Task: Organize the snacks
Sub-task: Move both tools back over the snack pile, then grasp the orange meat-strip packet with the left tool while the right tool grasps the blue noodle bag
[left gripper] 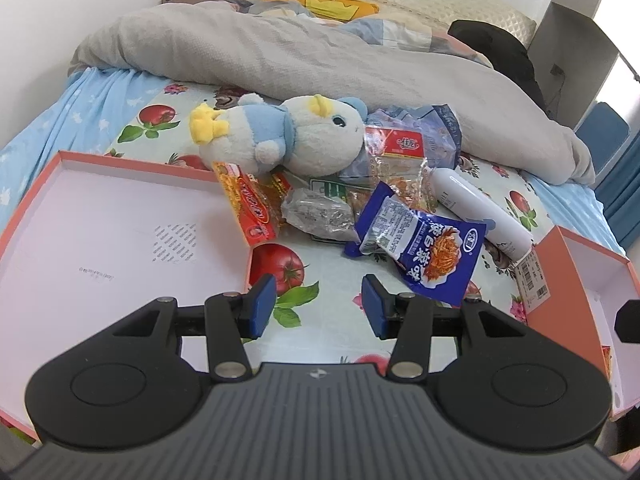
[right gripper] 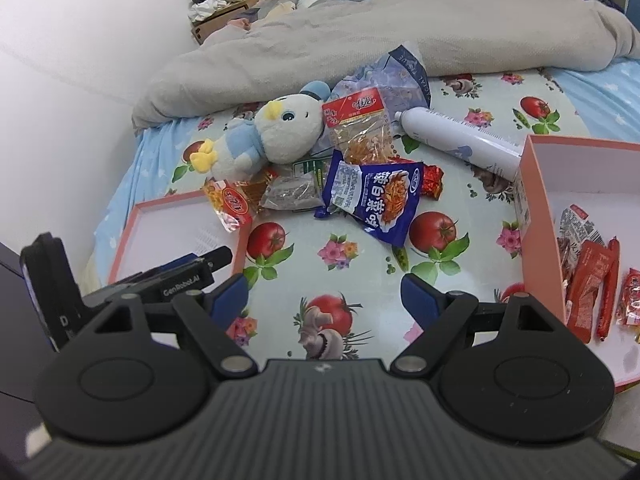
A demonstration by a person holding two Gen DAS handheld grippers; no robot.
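Blue foil marks the nearest loose item, the blue snack packet (right gripper: 374, 200), which lies flat on the bed (right gripper: 352, 280) at the near edge of the snack pile, well clear of both tools. Behind the blue snack packet lie one grey packet (right gripper: 294, 194), one orange packet (right gripper: 230, 204) overhanging the corner of the empty lid (right gripper: 180, 232), one clear red-topped packet (right gripper: 362, 128), one small red packet (right gripper: 432, 180) and one green-printed packet mostly hidden beneath the others. To its right stands one box (right gripper: 538, 184) holding several red snacks; the exact number cannot be read. One plush toy (right gripper: 276, 136) and one white bottle (right gripper: 460, 136) adjoin the pile. Both tools are released and empty: left hand-held gripper (left gripper: 318, 308) about half spread, right hand-held gripper (right gripper: 324, 300) wide. Probable faults: slippery film escaping the pads; overlapping packets lifting together; the toy or bottle being nudged.
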